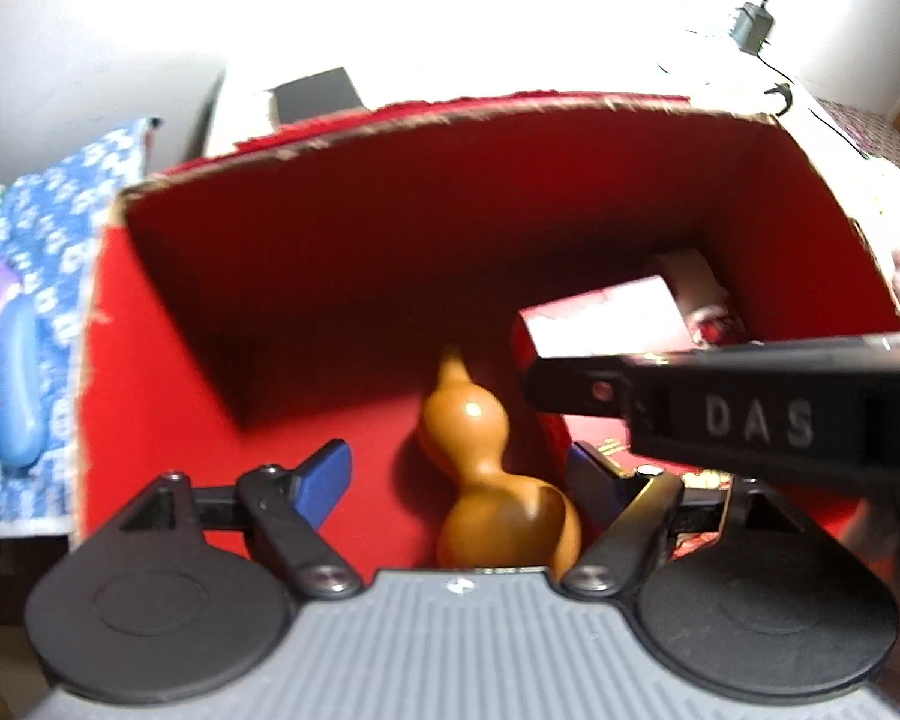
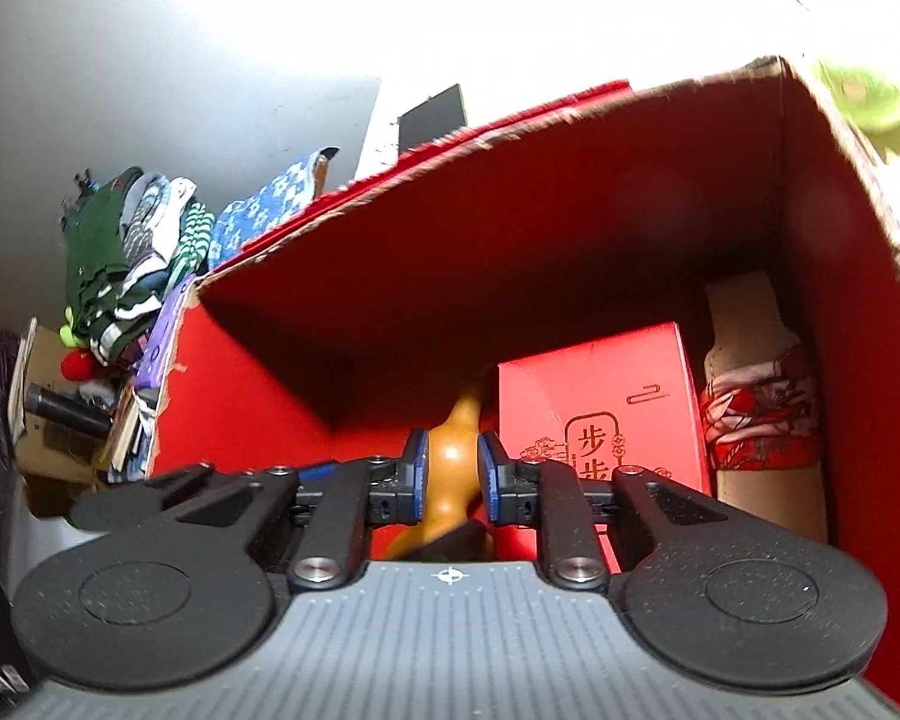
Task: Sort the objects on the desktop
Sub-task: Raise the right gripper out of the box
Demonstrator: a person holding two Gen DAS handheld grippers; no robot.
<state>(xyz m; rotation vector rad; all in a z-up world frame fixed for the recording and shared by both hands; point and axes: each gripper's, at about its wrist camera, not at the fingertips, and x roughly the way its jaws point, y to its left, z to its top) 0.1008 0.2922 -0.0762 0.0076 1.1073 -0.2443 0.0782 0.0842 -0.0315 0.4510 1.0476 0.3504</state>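
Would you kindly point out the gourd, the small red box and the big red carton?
gourd [image 1: 474,420], left wrist view, upper bulb.
small red box [image 2: 600,384], right wrist view, top face.
big red carton [image 2: 570,228], right wrist view, inner back wall.

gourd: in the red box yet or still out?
In. The gourd lies on the floor of the red box, its walls around it, beside the small red carton; neither hand-held gripper grips it.

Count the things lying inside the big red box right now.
3: a wooden gourd on the floor of the red box, a small red carton to its right, and a red-patterned roll in the right corner. More may be hidden.
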